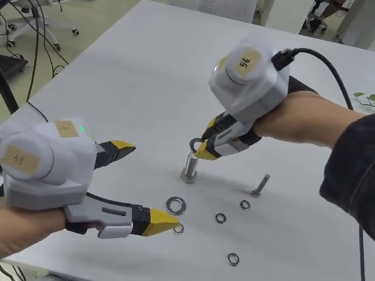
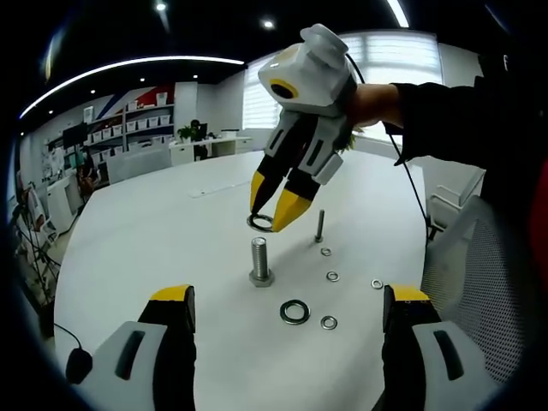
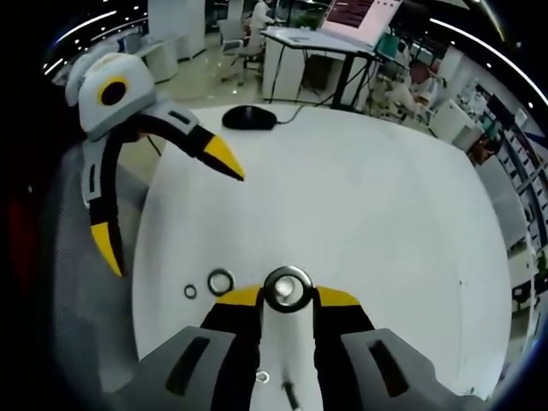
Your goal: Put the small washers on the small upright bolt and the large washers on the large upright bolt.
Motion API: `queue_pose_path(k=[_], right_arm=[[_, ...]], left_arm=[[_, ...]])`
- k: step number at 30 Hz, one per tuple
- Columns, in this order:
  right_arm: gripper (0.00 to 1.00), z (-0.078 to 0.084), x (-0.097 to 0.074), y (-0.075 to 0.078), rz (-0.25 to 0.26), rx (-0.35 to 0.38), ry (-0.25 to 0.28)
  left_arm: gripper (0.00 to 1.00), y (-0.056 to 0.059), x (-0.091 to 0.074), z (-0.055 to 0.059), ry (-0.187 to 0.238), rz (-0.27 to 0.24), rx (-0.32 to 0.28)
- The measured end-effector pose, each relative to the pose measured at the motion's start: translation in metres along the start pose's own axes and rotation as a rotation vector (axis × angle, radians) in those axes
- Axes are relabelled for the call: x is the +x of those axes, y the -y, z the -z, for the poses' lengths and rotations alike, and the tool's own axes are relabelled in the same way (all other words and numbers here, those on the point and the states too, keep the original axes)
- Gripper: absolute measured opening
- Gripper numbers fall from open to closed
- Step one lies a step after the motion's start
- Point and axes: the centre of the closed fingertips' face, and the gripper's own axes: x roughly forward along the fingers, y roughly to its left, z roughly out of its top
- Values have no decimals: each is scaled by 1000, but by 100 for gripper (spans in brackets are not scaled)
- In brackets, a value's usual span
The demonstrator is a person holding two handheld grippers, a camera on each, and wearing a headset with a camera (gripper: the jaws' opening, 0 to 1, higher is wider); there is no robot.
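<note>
My right gripper (image 1: pixel 202 151) is shut on a large washer (image 1: pixel 195 144), holding it just above the head of the large upright bolt (image 1: pixel 188 170). In the left gripper view the same washer (image 2: pixel 261 223) hangs over the large bolt (image 2: pixel 260 261), and in the right gripper view it (image 3: pixel 288 289) sits between the yellow tips. The small upright bolt (image 1: pixel 261 185) stands to the right. Another large washer (image 1: pixel 175 205) and several small washers, one of them (image 1: pixel 220 218), lie on the table. My left gripper (image 1: pixel 146 182) is open, near the loose large washer.
The white table (image 1: pixel 146 76) stretches far beyond the bolts. A black cable (image 1: pixel 328 64) trails from the right gripper. Office desks, chairs and shelves stand in the background of the gripper views.
</note>
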Motion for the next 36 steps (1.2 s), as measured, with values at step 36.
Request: queue_pose_path(k=[36], right_arm=[[23, 13, 32, -9, -111, -26, -110]], left_arm=[[89, 2, 2, 7, -26, 4, -2]])
